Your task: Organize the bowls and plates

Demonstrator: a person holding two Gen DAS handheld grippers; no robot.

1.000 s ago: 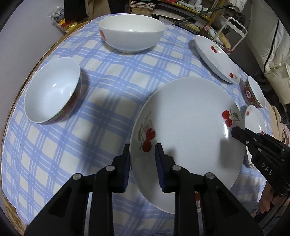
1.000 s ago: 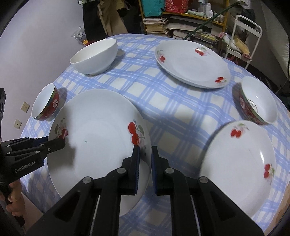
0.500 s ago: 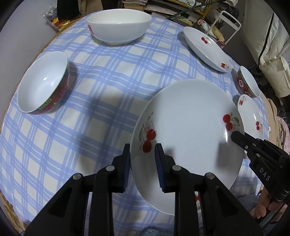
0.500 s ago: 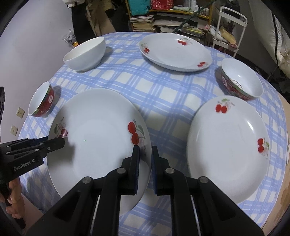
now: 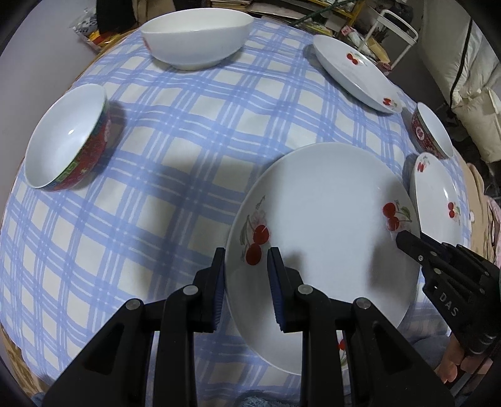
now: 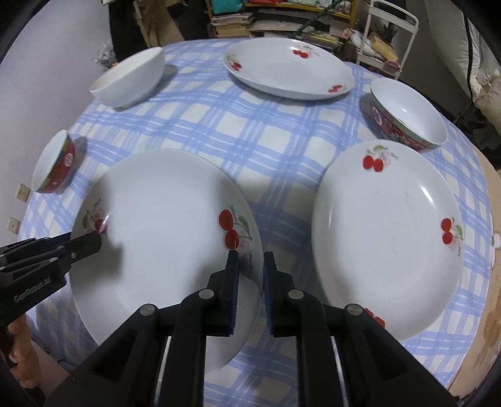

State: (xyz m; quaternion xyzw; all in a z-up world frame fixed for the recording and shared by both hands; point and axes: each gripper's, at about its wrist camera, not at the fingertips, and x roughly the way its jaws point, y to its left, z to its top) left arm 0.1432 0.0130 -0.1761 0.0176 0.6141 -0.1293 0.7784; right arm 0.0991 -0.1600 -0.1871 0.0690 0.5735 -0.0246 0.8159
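Both grippers hold one large white cherry plate (image 5: 325, 219) (image 6: 162, 219), lifted above the checked tablecloth. My left gripper (image 5: 245, 266) is shut on its left rim; it also shows in the right wrist view (image 6: 84, 247). My right gripper (image 6: 250, 266) is shut on the right rim; it also shows in the left wrist view (image 5: 407, 241). A second cherry plate (image 6: 388, 231) (image 5: 438, 194) lies to the right. A third plate (image 6: 288, 72) (image 5: 353, 75) lies at the back.
A plain white bowl (image 5: 197, 37) (image 6: 131, 78) stands at the back left. A red-patterned bowl (image 5: 69, 141) (image 6: 56, 166) stands at the left, another (image 6: 407, 112) (image 5: 432, 131) at the right. The round table's edge (image 6: 488, 328) and shelves (image 6: 281, 18) lie beyond.
The held plate has risen and shifted right, toward the second cherry plate, which now shows nearer and larger in the right wrist view. Both grips are unchanged.
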